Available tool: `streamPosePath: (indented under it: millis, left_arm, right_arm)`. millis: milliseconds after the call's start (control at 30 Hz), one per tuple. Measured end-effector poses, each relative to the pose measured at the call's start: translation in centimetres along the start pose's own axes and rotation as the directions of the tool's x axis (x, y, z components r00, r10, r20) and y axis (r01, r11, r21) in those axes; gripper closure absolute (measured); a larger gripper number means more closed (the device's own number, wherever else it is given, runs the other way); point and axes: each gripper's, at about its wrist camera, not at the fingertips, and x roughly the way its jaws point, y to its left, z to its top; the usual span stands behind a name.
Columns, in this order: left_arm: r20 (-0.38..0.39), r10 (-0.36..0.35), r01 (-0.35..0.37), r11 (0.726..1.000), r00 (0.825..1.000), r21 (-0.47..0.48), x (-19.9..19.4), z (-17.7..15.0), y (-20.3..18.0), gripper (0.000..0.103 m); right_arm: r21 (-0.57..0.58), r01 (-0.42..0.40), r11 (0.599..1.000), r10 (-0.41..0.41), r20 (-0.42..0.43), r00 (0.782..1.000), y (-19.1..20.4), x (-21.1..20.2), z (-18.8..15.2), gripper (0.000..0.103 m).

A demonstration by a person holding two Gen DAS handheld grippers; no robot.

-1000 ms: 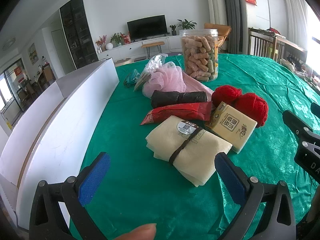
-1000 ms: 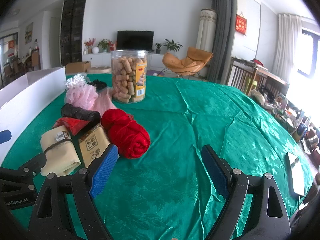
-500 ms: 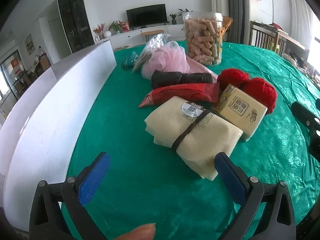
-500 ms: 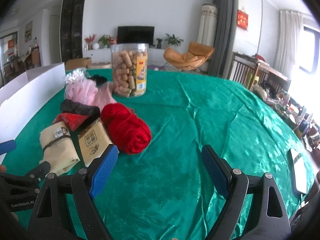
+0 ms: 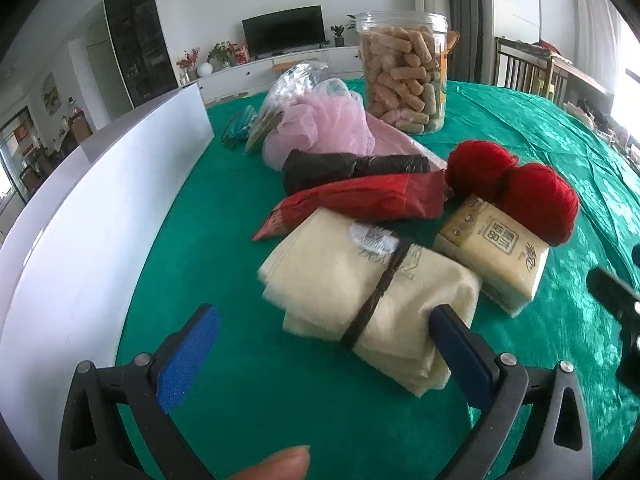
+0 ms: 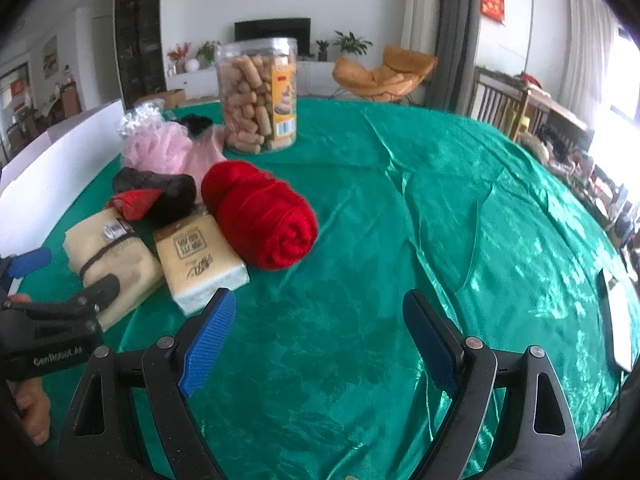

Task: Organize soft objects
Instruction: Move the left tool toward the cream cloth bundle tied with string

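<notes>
A worktop draped in shiny green cloth (image 6: 420,208) carries a cluster of soft things near its left edge, beside a long white open box (image 5: 100,208). The left gripper (image 5: 320,344) is spread wide, its right blue pad touching the near corner of the folded cream cloth bundle tied with a dark cord (image 5: 360,288), its left pad over bare cloth. Just right of the bundle lies a beige wrapped tissue pack (image 5: 496,256), and against its far side rests a red yarn skein (image 5: 516,188). Behind the bundle sit a flat red foil pouch (image 5: 368,200), then a rolled dark brown bag (image 5: 352,166), then a pink mesh bath pouf (image 5: 320,128) with a crinkled clear plastic bag (image 5: 296,84). A clear plastic jar of tan finger biscuits (image 5: 404,76) stands upright farther back. The right gripper (image 6: 316,340) hangs with its fingers wide apart over bare green cloth, near the tissue pack, holding nothing.
</notes>
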Motion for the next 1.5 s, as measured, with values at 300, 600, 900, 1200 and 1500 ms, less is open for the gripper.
streamPosePath:
  millis: [300, 600, 900, 1200, 1500]
  left_arm:
    - [0.085, -0.035, 0.039, 0.998, 0.996, -0.045, -4.5, 1.5, 1.5, 0.000]
    - [0.013, -0.036, 0.036, 0.999, 0.999, 0.012, -5.2, -2.6, 3.1, 0.000]
    - [-0.073, -0.007, 0.009, 1.000, 0.997, 0.028, -2.5, -5.1, 2.8, 0.000]
    - [-0.106, 0.002, -0.001, 1.000, 0.994, 0.010, -0.8, -3.0, 2.6, 0.000]
    - [-0.117, 0.013, -0.007, 0.999, 0.993, 0.049, 1.2, -0.6, 1.1, 0.000]
  right_arm:
    - [0.027, 0.009, 1.000, -0.006, -0.080, 0.997, -0.5, 1.4, -0.4, 0.016]
    - [0.030, 0.008, 0.999, -0.004, -0.130, 0.992, -0.5, 2.3, -0.7, 0.016]
    - [0.041, 0.012, 0.999, -0.006, -0.147, 0.989, -0.5, 2.7, -0.9, 0.016]
    - [0.060, 0.000, 0.998, 0.009, -0.149, 0.989, -0.6, 2.7, -0.9, 0.015]
    - [0.060, 0.000, 0.998, 0.009, -0.149, 0.989, -0.7, 2.7, -0.9, 0.015]
